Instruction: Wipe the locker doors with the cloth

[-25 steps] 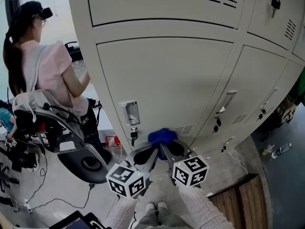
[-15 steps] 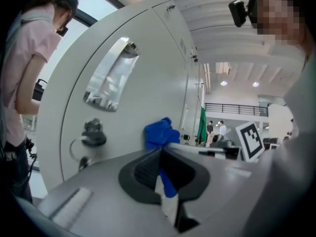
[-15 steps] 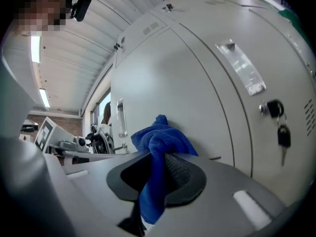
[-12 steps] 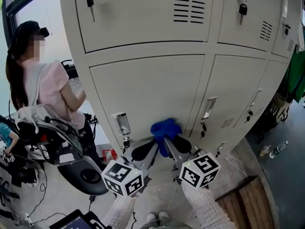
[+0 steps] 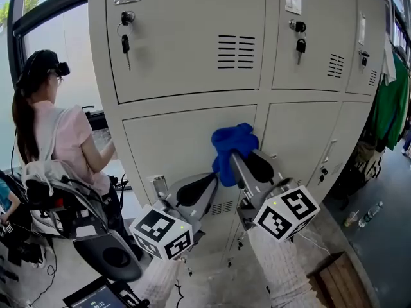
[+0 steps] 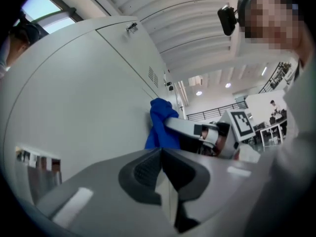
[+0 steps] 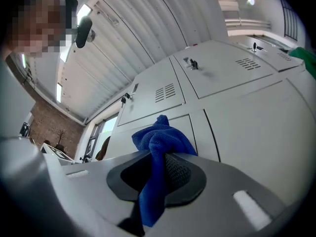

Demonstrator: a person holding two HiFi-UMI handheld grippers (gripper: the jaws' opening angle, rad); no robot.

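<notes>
A bunched blue cloth (image 5: 230, 147) is clamped in my right gripper (image 5: 239, 160), which is shut on it and holds it against the lower locker door (image 5: 186, 140) near that door's right edge. In the right gripper view the cloth (image 7: 159, 147) hangs down between the dark pads and bulges above them. My left gripper (image 5: 207, 183) sits lower and to the left, shut with nothing in it, its tips close to the same door. From the left gripper view the cloth (image 6: 160, 125) shows pressed to the grey door (image 6: 89, 107), with my left gripper (image 6: 160, 158) below it.
The grey lockers have keys (image 5: 125, 42) hanging in the upper doors, vents and handles (image 5: 158, 186). A seated person (image 5: 58, 133) in a pink top is at the left beside a chair (image 5: 103, 249) and cables. Green clothing (image 5: 393, 101) hangs at the right. Bottles (image 5: 366, 213) stand on the floor.
My right gripper has carried the cloth up the locker front, from near the door's bottom vent to its upper right part. The head view has tilted upward, and the left gripper rose a little.
</notes>
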